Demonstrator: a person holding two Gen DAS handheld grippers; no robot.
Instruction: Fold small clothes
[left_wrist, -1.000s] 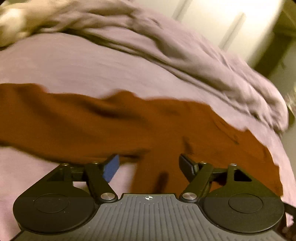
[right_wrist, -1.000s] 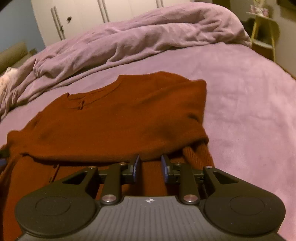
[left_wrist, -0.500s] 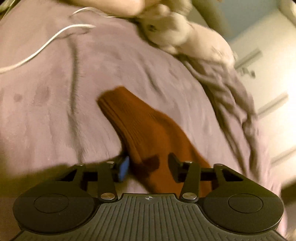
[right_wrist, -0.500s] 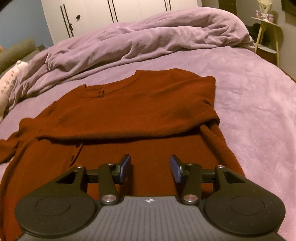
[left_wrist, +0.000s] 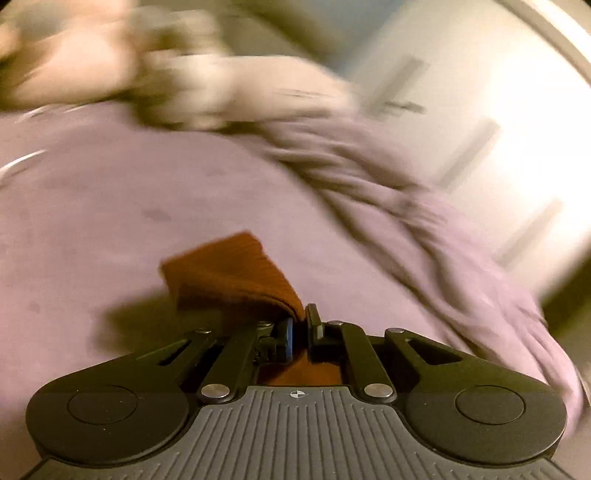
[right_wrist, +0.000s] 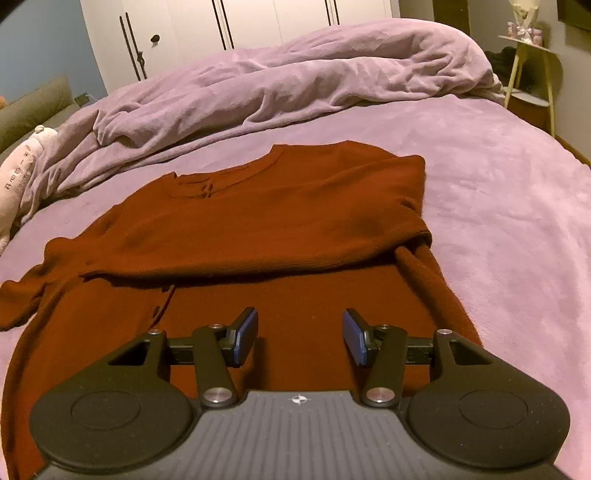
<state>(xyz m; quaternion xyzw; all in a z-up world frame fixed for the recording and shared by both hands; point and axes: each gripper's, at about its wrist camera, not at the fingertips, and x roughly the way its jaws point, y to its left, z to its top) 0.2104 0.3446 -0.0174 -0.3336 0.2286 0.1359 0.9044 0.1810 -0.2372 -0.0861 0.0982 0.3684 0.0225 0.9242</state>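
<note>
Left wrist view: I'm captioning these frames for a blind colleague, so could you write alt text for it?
The left claw is shut on the ribbed cuff of a rust-brown sweater sleeve, holding it above a lilac bedspread. The picture is motion-blurred; a rumpled lilac duvet runs along the right, with pale wardrobe doors behind.

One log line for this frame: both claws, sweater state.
left claw: shut on sleeve cuff | right claw: open, empty, above sweater | right sleeve folded across

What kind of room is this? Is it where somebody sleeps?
Most likely a bedroom. A big bed with a purple cover fills the view, a rumpled purple duvet is heaped along its far side, and white wardrobe doors stand behind it.
</note>
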